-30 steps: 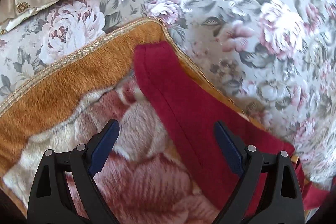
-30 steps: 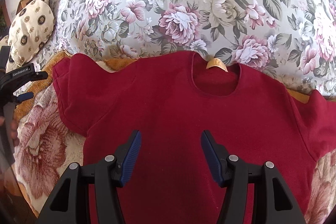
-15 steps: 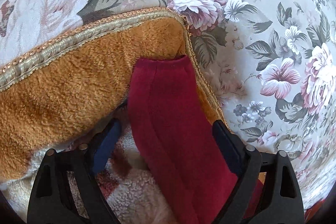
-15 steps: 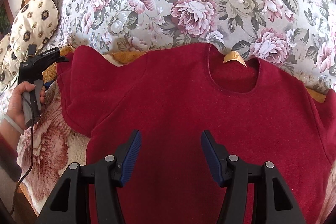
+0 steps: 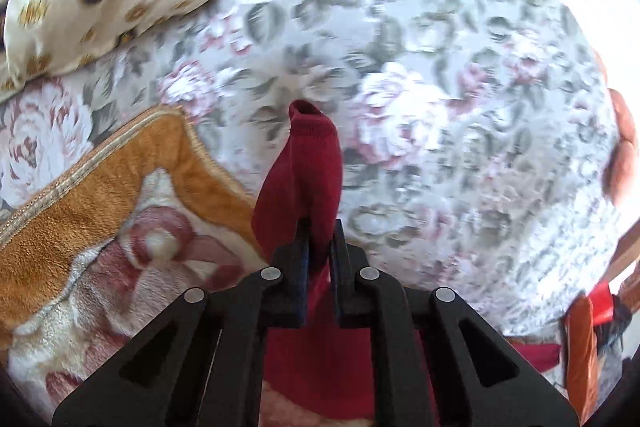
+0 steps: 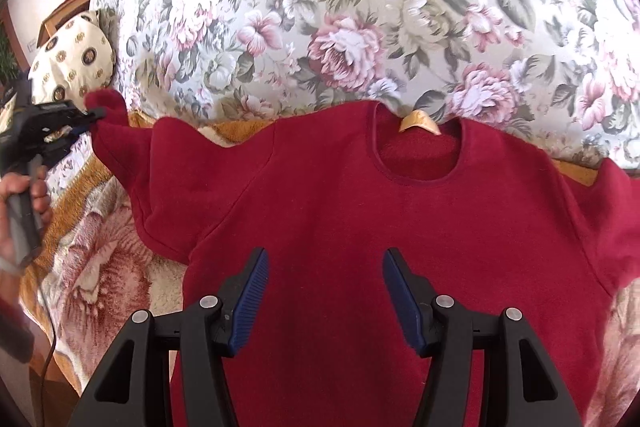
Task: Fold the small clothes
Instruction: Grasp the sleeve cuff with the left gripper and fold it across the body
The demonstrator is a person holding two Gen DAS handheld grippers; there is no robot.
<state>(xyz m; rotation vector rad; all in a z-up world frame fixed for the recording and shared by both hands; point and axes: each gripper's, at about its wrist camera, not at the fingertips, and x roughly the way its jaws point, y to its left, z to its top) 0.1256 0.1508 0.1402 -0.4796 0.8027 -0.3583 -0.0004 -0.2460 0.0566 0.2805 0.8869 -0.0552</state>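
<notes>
Two views differ: only right wrist shows whole red shirt point(image 6: 360, 227) flat on blanket point(image 6: 100, 267), right gripper point(image 6: 324, 291) spread above. Left gripper point(image 5: 319, 247), earlier spread, now pinches lifted sleeve point(image 5: 308, 163).

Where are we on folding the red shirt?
Done: red shirt is spread flat, collar away, on the fleece blanket. In hand: left gripper is shut on the sleeve, lifting it. Right gripper hangs open over the torso. Left: every fold.
</notes>
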